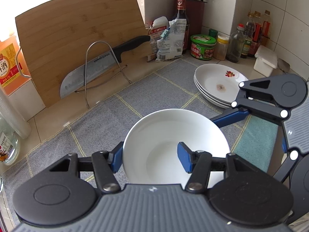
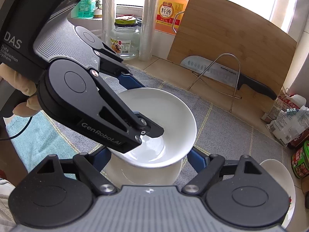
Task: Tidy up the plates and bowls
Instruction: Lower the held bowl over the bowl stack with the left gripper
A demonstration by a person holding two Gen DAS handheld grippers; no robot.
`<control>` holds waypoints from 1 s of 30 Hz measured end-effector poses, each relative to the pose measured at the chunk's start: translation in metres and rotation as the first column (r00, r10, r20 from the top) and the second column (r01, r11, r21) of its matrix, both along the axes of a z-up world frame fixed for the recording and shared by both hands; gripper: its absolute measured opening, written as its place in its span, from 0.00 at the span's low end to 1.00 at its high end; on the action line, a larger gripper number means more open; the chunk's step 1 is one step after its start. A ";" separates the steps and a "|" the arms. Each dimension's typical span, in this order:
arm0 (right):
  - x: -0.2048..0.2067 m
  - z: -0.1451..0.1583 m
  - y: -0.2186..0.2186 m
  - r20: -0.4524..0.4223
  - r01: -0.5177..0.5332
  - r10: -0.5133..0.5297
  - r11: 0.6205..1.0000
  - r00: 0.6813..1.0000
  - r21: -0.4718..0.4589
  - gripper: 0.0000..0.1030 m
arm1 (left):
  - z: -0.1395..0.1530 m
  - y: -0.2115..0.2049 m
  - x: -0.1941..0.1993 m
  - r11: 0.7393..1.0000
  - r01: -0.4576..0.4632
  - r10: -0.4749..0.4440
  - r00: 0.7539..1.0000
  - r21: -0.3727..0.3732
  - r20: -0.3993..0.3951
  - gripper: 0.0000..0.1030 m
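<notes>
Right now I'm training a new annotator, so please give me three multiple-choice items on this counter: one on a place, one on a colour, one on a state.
1. Where is the knife?
A. Flat on the mat
B. In the wire rack in front of the cutting board
C. Inside a bowl

2. What colour is the lid of the round tub by the bottles?
A. Green
B. Yellow
C. Blue

3. What is the left gripper doing?
A. Hanging open above the plates
B. Shut on the knife handle
C. Shut on the white bowl's rim

Answers:
1 B: the knife leans through the wire rack, and the cutting board stands behind it.
2 A: the tub has a green lid.
3 C: the left gripper has one finger inside the white bowl and one outside it.
</notes>
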State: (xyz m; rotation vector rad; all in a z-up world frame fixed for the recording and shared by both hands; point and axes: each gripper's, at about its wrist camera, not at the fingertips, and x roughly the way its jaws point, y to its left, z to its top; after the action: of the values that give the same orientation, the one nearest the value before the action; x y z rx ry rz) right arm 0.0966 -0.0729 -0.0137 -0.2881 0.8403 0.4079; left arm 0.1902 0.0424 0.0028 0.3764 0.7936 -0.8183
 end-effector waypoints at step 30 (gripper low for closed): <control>-0.005 -0.023 -0.009 -0.086 0.021 -0.018 0.999 0.996 0.032 0.86 | -0.022 -0.009 -0.010 0.999 0.039 -0.038 0.999 0.024 -0.022 0.61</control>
State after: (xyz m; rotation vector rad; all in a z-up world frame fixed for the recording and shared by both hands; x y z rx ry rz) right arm 0.0912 -0.0814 -0.0369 -0.2333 0.9193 0.4176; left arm 0.1806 0.0333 -0.0187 0.4064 0.8195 -0.8507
